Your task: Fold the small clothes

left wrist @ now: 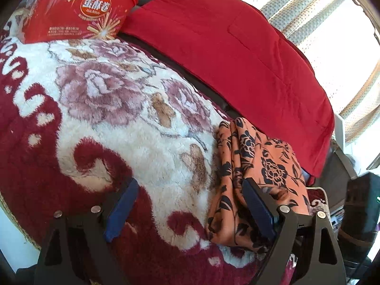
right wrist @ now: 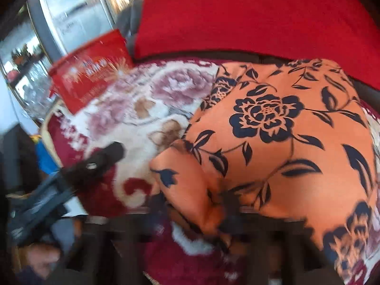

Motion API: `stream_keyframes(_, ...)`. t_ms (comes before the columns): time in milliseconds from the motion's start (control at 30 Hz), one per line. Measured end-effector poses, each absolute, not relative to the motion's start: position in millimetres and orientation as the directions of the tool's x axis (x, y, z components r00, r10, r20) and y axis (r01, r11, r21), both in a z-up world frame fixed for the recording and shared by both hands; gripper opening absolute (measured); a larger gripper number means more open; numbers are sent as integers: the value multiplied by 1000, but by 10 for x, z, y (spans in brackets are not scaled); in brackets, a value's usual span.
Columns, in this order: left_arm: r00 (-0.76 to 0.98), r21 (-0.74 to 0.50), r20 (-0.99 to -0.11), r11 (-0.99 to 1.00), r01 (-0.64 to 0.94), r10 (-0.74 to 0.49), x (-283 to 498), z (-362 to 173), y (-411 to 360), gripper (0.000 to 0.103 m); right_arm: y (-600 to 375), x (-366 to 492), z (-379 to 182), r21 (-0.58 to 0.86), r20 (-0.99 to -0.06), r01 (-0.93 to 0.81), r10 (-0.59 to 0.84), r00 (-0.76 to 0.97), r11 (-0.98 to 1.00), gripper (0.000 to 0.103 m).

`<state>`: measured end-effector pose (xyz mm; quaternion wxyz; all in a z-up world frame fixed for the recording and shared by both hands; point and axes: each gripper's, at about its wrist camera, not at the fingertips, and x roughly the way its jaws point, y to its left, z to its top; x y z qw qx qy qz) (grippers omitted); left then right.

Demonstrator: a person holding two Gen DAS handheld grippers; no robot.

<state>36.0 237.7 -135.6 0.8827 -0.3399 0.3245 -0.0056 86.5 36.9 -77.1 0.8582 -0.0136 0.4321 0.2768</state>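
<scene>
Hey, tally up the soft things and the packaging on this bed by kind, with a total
Orange floral garment, folded: 1
Plain red cloth: 1
Plush floral blanket underneath: 1
Red printed snack bag: 1
Total: 4

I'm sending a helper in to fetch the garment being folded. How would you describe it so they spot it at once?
Start from the fluffy blanket with white and dark red swirls and pink roses. On its edge nearest the plain red quilt lies the folded orange cloth. It alone is smooth orange with dark navy flowers and leaves; the red snack bag at the far end is glossy and printed.
</scene>
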Motion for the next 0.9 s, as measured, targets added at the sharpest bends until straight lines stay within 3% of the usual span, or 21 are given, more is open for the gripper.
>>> stream_keyframes(200,768,-651,-509,758,-48,-389,372,-1035,2043,89,-398,503,-548,411,-652,-385,562,509,826,83)
stream_keyframes(367,696,-632,-576,774,-45,-429,554,-1067,1655,89,-993,290,-432,459,-614,-315,553,563,830,83)
stream_keyframes(433,671,-627,-607,776,-76,-425,631,-1127,1587,81,-1181,270,-423,478,-604,-292,552,575,828,83)
stream_keyframes(500,638,-609,-651,785,-115,-412,697,-1164,1527,64,-1324,283,-454,501,-597,-267,552,582,823,83)
stream_keyframes(600,608,-575,-695,805,-148,-384,770,-1211,1483,62,-1474,315,-507,539,-581,-242,564,587,807,83)
stream_keyframes(633,595,-562,-712,812,-162,-374,795,-1240,1478,54,-1536,306,-506,546,-577,-239,568,587,803,83)
stream_keyframes(667,585,-549,-724,818,-170,-365,824,-1261,1475,27,-1555,305,-518,553,-570,-240,572,589,798,83)
stream_keyframes(700,570,-536,-739,826,-172,-361,851,-1267,1474,17,-1576,319,-519,556,-569,-242,576,587,795,83)
stream_keyframes(767,613,-534,-715,829,-168,-337,794,-1149,1492,15,-1605,352,-523,564,-565,-243,584,583,789,83)
stream_keyframes(900,731,-416,-656,898,-139,-191,557,-794,1421,15,-1726,412,-461,586,-533,-250,599,598,771,83)
